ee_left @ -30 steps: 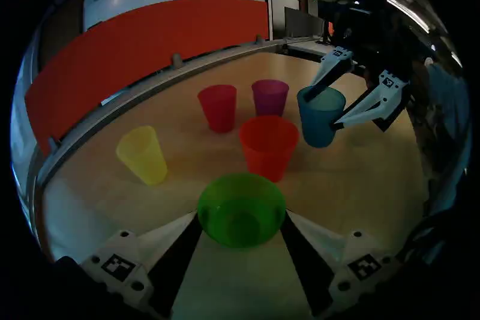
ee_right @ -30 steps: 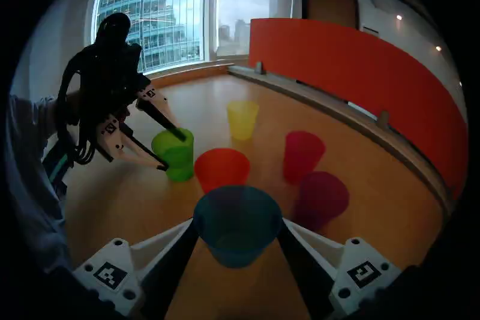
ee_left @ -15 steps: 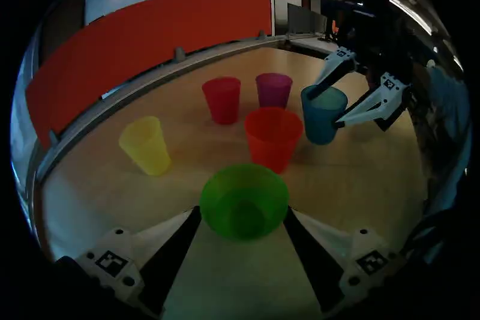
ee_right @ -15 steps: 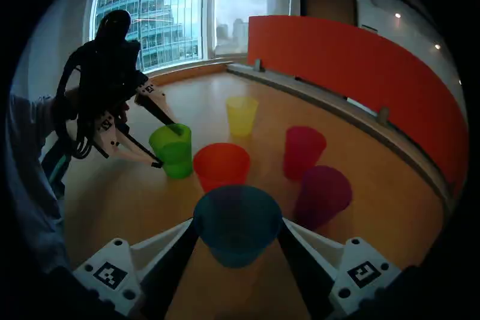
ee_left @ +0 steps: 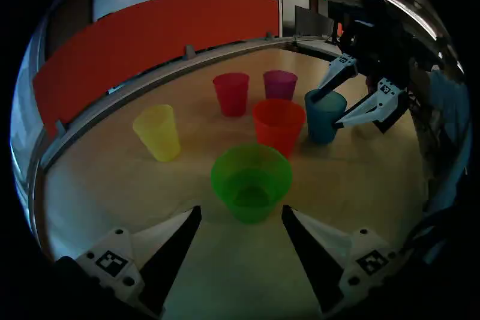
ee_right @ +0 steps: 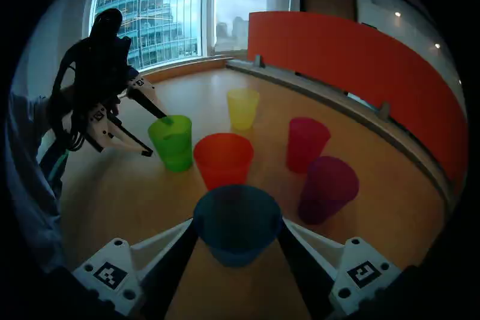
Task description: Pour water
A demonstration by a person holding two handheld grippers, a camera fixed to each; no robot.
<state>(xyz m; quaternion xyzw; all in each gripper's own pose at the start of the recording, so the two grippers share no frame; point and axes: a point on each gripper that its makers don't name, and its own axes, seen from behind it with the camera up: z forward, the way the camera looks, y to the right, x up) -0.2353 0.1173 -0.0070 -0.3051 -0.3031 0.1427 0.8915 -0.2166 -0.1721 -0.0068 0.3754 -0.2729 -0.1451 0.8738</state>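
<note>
A green cup [ee_left: 251,182] stands upright on the wooden table [ee_left: 120,200], just ahead of my left gripper [ee_left: 240,208]. That gripper is open and its fingertips are clear of the cup's sides. The right gripper view shows the same green cup [ee_right: 171,142] with the left gripper [ee_right: 157,136] beside it, held by a hand. My right gripper [ee_right: 237,221] is shut on a blue cup [ee_right: 237,224], held upright. From the left gripper view, the blue cup [ee_left: 326,117] sits between the right gripper's [ee_left: 324,111] fingers, next to an orange cup [ee_left: 278,126].
The orange cup [ee_right: 223,159], a yellow cup [ee_right: 242,110], a red cup [ee_right: 306,143] and a purple cup [ee_right: 328,189] stand close together on the table. A low rail and an orange wall [ee_right: 360,62] run along the far edge. A person's sleeve [ee_right: 24,164] is at left.
My left gripper has let go of the green cup and drawn back from it, so the cup now stands free. The right gripper still holds the blue cup, nearly unmoved.
</note>
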